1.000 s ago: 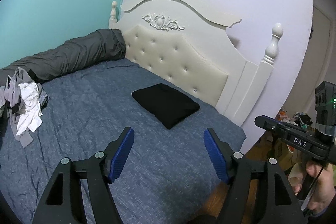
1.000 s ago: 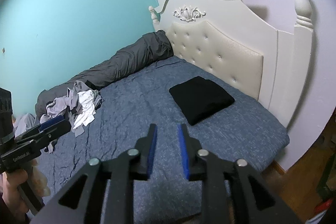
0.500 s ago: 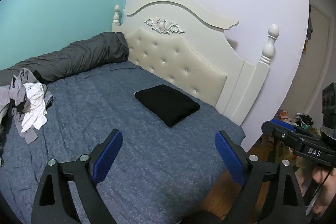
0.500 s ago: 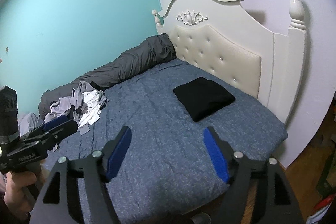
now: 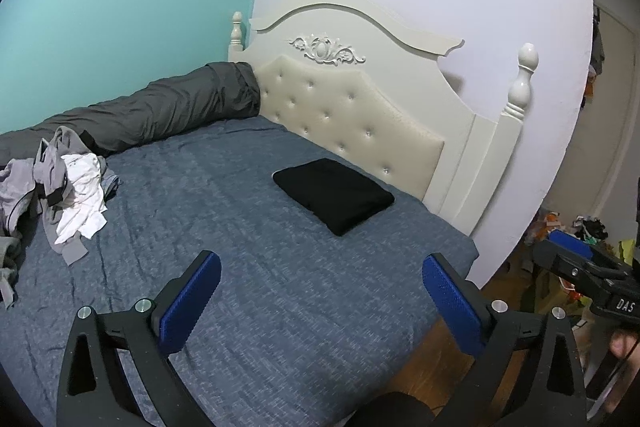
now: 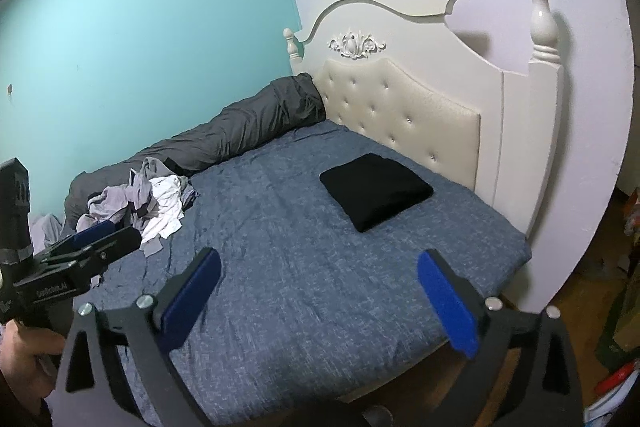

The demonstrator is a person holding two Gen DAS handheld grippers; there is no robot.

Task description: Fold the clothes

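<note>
A folded black garment [image 5: 334, 195] [image 6: 376, 191] lies flat on the blue bed cover [image 5: 200, 195] [image 6: 280, 227], close to the headboard. A loose pile of grey and white clothes [image 5: 68, 187] [image 6: 148, 203] sits at the bed's left side. My left gripper [image 5: 320, 263] hovers over the near part of the bed, its jaws opening wide with nothing between them. My right gripper [image 6: 319, 257] hangs beside it, its jaws also opening and empty. Both are well short of the garment and the pile.
A cream tufted headboard [image 5: 352, 115] with posts stands behind the bed. A rolled dark grey duvet [image 5: 160, 111] lies along the teal wall. Wooden floor [image 5: 420, 359] and scattered clutter [image 5: 588, 227] are to the right of the bed.
Both grippers' jaws have spread from narrower to wide, the right one from nearly shut. Both views have drawn back slightly from the bed. The clothes have not moved.
</note>
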